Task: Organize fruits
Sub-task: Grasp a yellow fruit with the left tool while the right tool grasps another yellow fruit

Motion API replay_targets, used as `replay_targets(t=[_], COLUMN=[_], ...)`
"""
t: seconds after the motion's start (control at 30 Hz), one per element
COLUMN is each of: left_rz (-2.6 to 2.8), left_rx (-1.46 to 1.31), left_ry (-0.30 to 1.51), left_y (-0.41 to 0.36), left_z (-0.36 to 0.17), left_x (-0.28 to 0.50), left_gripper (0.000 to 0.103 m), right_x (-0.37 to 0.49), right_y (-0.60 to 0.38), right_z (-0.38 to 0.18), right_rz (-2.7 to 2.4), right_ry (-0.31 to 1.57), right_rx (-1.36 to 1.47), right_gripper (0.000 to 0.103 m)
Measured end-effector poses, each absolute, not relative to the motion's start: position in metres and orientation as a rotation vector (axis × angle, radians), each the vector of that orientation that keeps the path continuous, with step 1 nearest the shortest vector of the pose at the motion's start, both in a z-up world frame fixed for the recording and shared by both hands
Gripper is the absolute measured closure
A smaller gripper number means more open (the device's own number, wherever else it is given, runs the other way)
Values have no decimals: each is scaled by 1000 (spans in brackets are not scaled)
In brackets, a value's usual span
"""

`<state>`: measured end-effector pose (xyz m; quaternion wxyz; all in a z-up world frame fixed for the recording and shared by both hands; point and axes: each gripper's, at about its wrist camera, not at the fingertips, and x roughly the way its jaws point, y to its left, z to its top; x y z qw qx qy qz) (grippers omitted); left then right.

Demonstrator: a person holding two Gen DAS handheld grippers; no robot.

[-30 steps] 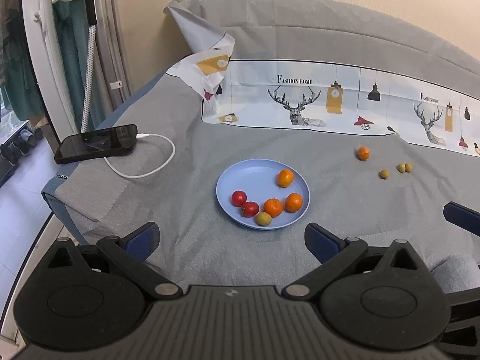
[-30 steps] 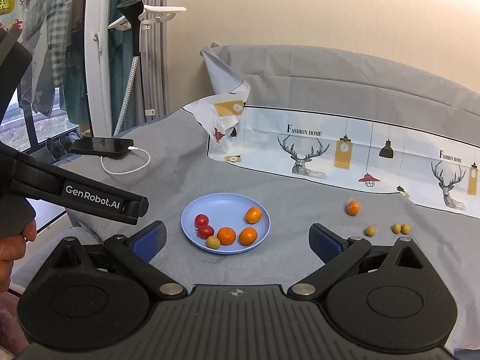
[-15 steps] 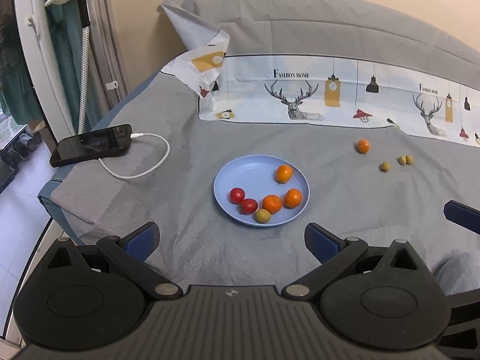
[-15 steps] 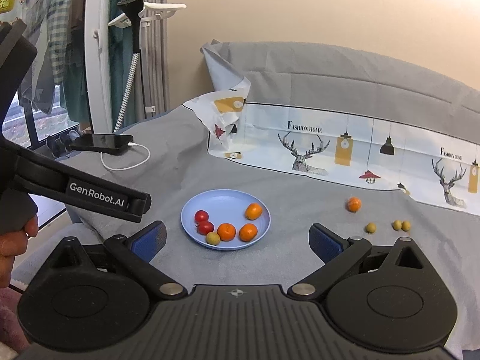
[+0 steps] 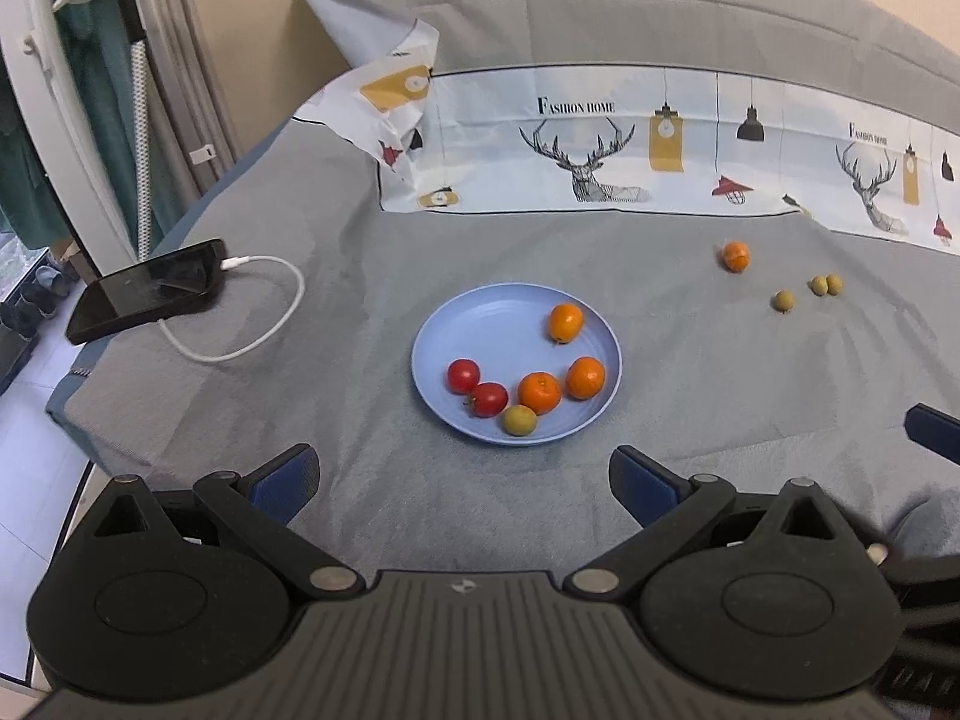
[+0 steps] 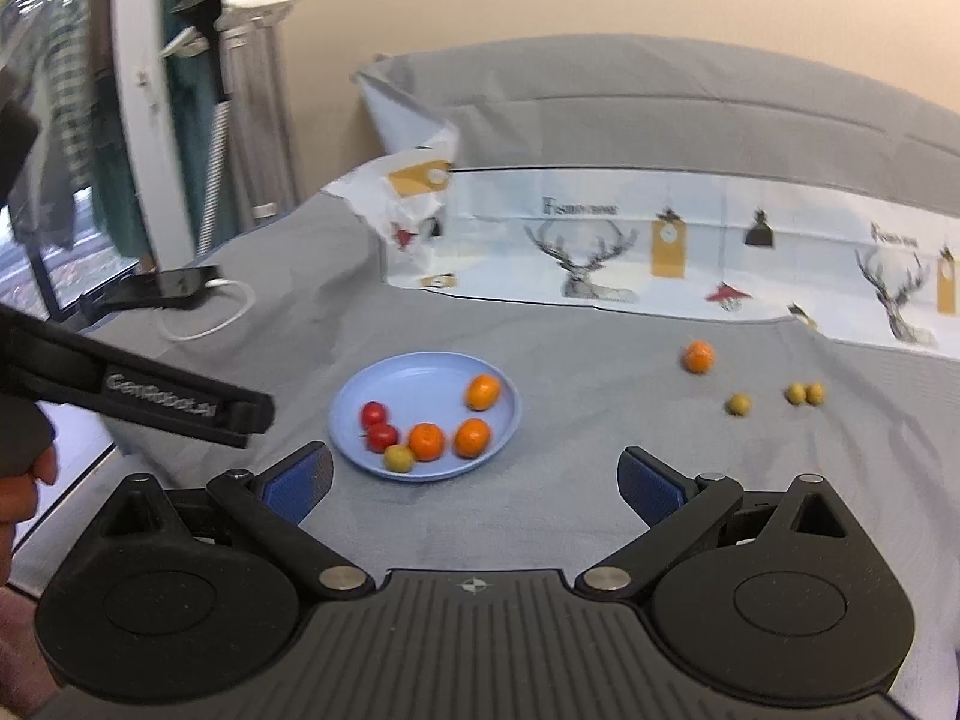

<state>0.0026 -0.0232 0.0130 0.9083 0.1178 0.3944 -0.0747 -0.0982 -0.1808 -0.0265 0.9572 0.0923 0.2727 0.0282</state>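
Observation:
A light blue plate (image 5: 438, 336) (image 6: 414, 372) lies on the grey bedcover and holds two red fruits (image 5: 463, 375), three orange fruits (image 5: 539, 392) and one small green fruit (image 5: 519, 420). Off the plate to the right lie a loose orange fruit (image 5: 735, 255) (image 6: 698, 356) and three small green fruits (image 5: 783, 300) (image 6: 738, 404). My left gripper (image 5: 462, 474) hovers open just short of the plate, holding nothing. My right gripper (image 6: 474, 477) is open too, near the plate's front edge, and empty.
A black phone (image 5: 150, 288) with a white charging cable (image 5: 252, 324) lies at the bed's left edge. A printed deer-pattern cloth (image 5: 630, 150) runs across the back. A clothes stand (image 5: 141, 120) and curtains are at the left. The left tool's body (image 6: 138, 396) crosses the right view.
Both grippers have moved forward toward the plate, which now looks larger and closer. The right view is blurred by motion. No fruit has moved.

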Motion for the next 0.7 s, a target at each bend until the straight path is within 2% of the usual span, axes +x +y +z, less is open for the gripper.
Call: replay_targets(t=[0.33, 0.7], left_rz=[-242, -427], left_rx=[279, 358], left_ry=[883, 938], left_y=[-104, -276], left_z=[-9, -81], left_x=[65, 159], left_gripper=[0, 0], right_x=[-67, 20], right_y=[-279, -444], right_z=[-64, -153], right_rz=[-220, -589], right_ry=[569, 622], right_rx=[281, 325], right_gripper=[2, 1])
